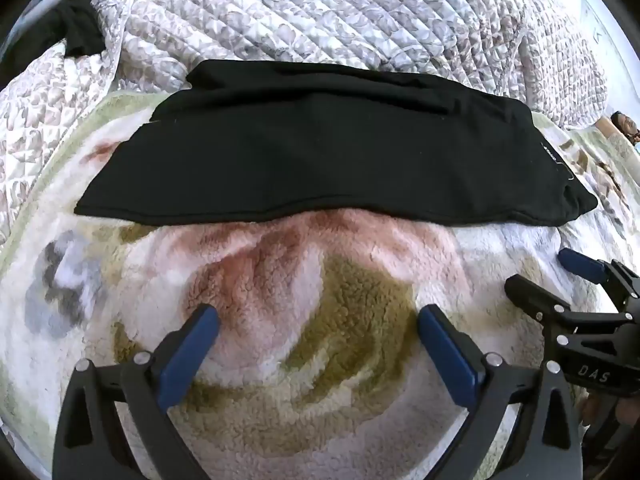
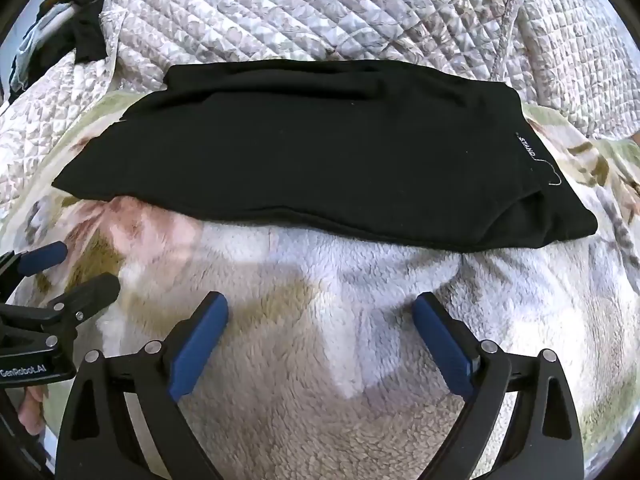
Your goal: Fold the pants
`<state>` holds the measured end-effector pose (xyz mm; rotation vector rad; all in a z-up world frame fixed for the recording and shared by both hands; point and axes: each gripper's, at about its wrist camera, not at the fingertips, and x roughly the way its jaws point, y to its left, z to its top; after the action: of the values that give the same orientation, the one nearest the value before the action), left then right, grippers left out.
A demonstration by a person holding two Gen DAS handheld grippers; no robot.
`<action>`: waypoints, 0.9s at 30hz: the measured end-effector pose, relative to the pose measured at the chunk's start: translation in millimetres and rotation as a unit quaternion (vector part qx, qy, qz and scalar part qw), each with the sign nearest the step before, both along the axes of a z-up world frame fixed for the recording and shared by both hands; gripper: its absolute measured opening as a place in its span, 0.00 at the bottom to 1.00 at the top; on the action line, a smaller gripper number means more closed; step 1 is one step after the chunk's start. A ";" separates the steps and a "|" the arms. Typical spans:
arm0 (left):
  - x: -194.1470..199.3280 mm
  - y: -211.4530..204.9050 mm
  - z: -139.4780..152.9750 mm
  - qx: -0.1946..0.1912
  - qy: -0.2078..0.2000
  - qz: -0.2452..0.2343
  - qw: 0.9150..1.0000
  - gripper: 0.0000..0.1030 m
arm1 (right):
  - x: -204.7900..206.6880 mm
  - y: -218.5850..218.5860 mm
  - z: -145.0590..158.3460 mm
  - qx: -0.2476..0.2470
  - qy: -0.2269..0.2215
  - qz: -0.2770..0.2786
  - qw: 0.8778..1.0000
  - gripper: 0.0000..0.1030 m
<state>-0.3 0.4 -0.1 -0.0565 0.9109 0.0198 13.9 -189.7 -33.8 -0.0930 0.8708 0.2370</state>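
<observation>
Left wrist view: my left tool (image 1: 318,316) hangs with its blue pads wide apart over the fleece blanket (image 1: 312,360), nothing between them. The black pants (image 1: 332,152) lie folded into a long band across the middle of the frame, resting on the blanket, apart from both tools. A quilted floral bedspread (image 1: 320,12) fills the top of the frame behind them. My right tool (image 1: 540,276) shows at the right edge. In the right wrist view, the right tool (image 2: 320,304) is likewise spread wide and empty, below the pants (image 2: 312,152), whose small white-lettered label (image 2: 527,146) sits toward the right end.
</observation>
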 end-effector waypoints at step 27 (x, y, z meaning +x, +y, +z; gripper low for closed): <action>2.6 0.7 -3.3 -0.001 0.003 0.005 1.000 1.00 | 6.5 4.6 0.2 -0.008 0.000 -0.007 1.000 0.97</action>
<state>2.2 1.1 -3.3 -0.0634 0.9173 0.0271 20.5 -185.1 -33.6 -0.1011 0.8740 0.2175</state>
